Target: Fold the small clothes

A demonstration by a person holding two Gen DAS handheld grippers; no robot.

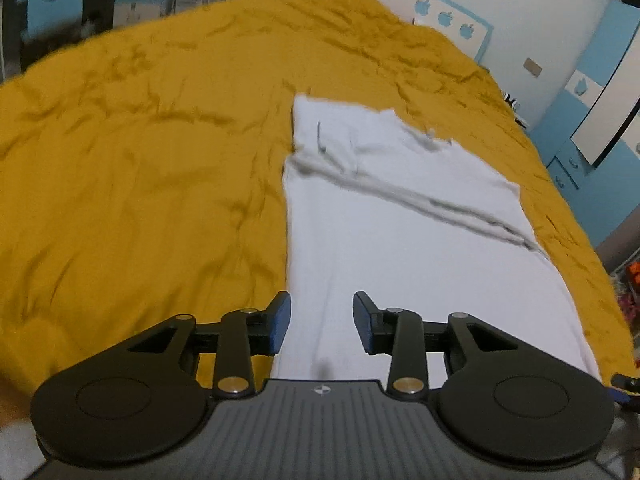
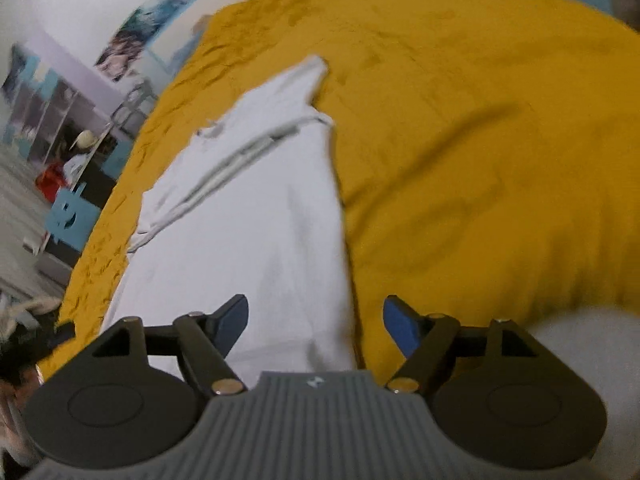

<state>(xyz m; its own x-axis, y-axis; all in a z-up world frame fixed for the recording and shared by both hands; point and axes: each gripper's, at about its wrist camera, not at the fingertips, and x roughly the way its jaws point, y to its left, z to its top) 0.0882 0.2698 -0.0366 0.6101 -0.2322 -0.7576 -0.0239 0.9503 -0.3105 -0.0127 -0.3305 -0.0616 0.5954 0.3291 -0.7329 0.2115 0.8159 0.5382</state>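
step in hand: looks like a gap between folds to me. The white t-shirt [image 1: 400, 240] is already folded lengthwise into a long strip, and neither gripper has hold of it.

left gripper [image 1: 322, 322]: jaws apart, nothing between them, hanging over the near end of the strip by its left long edge.

right gripper [image 2: 316, 326]: jaws wide apart and empty, straddling the shirt's right long edge near the near end.

where the shirt is: flat on the mustard bedspread [image 1: 140, 180], running from the near edge of the bed towards the far end, a bit right of the bed's middle in the left view.

how I'd do the next bit: pinch the two near corners, one per gripper, catching all the layers. Lift them together, carry the hem over towards the collar end, then lay it down slowly so the edges line up. If only the top layer gets pinched, it'll peel open.

shirt fabric: thin, soft jersey. Limp, so it'll sag in the middle when lifted. There's a diagonal ridge [image 1: 420, 196] across the upper part, probably a tucked sleeve or fold edge.

bedspread: crinkled matte cloth, soft underneath, and it could bunch up if a fingertip drags.

shape: long rectangle, with one sleeve poking out at the far end.
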